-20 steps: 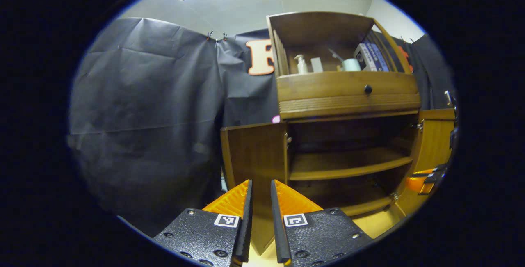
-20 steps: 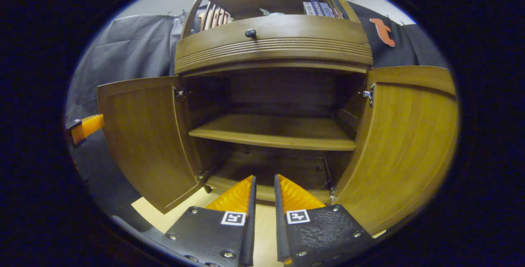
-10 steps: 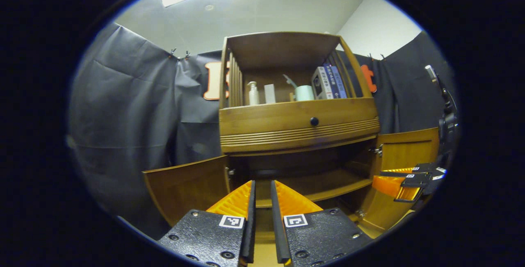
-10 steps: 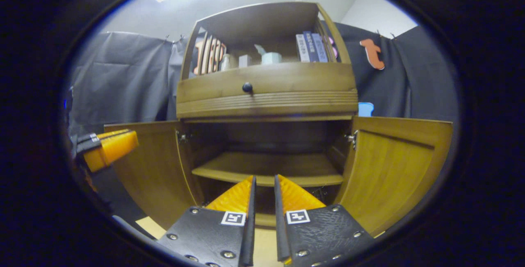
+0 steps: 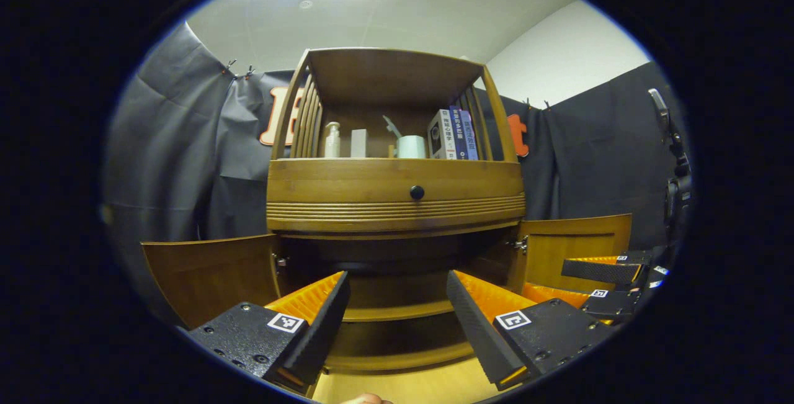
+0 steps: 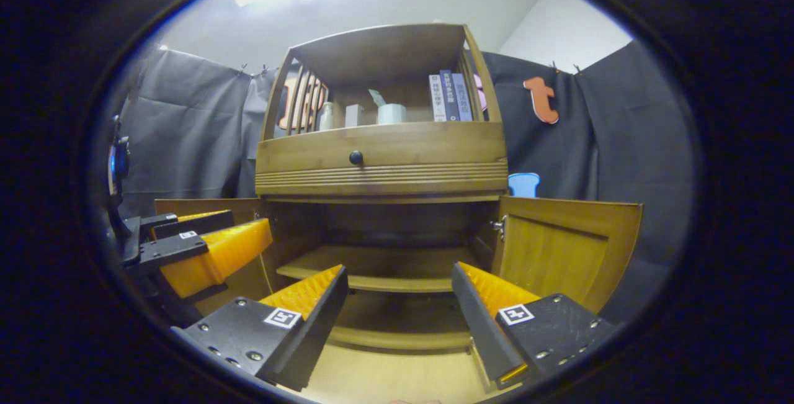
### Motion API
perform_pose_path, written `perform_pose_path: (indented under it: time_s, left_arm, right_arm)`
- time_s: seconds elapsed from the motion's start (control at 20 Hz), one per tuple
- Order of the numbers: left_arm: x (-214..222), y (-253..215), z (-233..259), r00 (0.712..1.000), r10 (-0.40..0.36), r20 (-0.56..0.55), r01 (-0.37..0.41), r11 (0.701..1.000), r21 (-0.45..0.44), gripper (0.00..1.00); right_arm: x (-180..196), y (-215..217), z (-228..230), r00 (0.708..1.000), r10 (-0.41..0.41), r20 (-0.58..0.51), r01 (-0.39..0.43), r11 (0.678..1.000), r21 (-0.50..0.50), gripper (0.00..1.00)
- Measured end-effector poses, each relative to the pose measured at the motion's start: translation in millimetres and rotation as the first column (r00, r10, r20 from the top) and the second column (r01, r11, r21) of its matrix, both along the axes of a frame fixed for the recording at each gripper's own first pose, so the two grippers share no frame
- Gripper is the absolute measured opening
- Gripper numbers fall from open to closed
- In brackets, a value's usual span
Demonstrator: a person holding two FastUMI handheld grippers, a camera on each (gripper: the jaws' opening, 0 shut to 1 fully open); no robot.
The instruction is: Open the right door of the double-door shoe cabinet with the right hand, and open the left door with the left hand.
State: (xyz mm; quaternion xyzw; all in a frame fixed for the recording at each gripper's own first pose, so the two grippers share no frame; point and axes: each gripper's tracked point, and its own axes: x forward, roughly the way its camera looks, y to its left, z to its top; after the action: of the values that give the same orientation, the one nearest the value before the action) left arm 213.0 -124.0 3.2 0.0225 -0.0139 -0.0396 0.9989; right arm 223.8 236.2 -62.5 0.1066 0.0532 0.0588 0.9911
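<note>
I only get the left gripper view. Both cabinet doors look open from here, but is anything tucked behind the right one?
Observer: Yes. In the right gripper view a small blue object pokes up just behind the right door.
Operator: What does my tool look like from over there?
Observer: The left tool appears in front of the left door, fingers apart, holding nothing.
Operator: Is the other tool gripping something?
Observer: No. The right tool is wide open and touches neither door.
</note>
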Motion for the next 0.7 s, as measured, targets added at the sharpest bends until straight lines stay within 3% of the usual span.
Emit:
perform_pose_path:
  time_s: [0.2,0.4,0.7]
  left_arm:
    - [7,-16,-5,0.997,-0.07,-0.02,0.07,0.997,-0.029,0.96]
    - [10,-39,-16,0.983,-0.176,-0.049,0.175,0.984,-0.038,0.99]
    - [11,-89,-33,0.938,-0.341,-0.059,0.34,0.94,-0.017,0.96]
  right_arm:
    - [-10,-5,6,0.999,-0.037,-0.007,0.037,0.999,-0.015,1.0]
    - [-28,-17,8,0.992,-0.128,-0.003,0.128,0.991,-0.034,1.0]
    - [-60,-57,6,0.958,-0.287,-0.016,0.285,0.955,-0.082,0.96]
